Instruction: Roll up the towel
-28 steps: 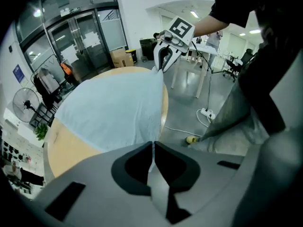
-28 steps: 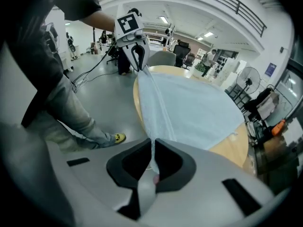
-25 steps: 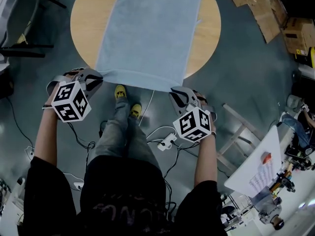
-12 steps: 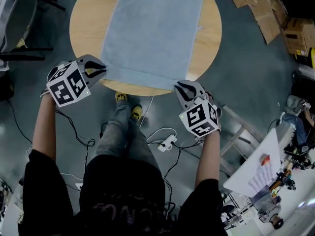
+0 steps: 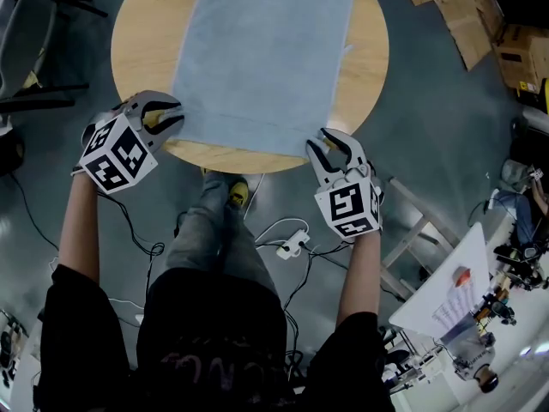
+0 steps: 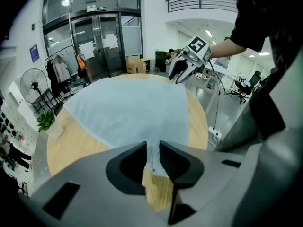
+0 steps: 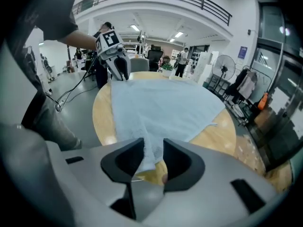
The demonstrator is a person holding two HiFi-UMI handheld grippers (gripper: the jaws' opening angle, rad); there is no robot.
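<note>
the left claw (image 5: 168,117) and right claw (image 5: 331,144) are opening with the towel (image 5: 257,50) corners between them, so lay that hem square on the counter (image 5: 141,54) before tucking tightly.

Nubby cloth towel (image 5: 262,58) on seemingly matt wood table (image 5: 141,50).

Person: black short-sleeved top (image 5: 214,316), faint print low on the front; grey trousers (image 5: 202,230); yellow shoe (image 5: 238,194).

Left gripper (image 5: 167,114), right gripper (image 5: 326,142): pale grey shells, dark jaw pads, each carrying a white cube with black square markers. Thin black cable (image 5: 130,223) trails from the left one.

Both pairs of jaws opening, towel (image 5: 257,50) edge between them.
</note>
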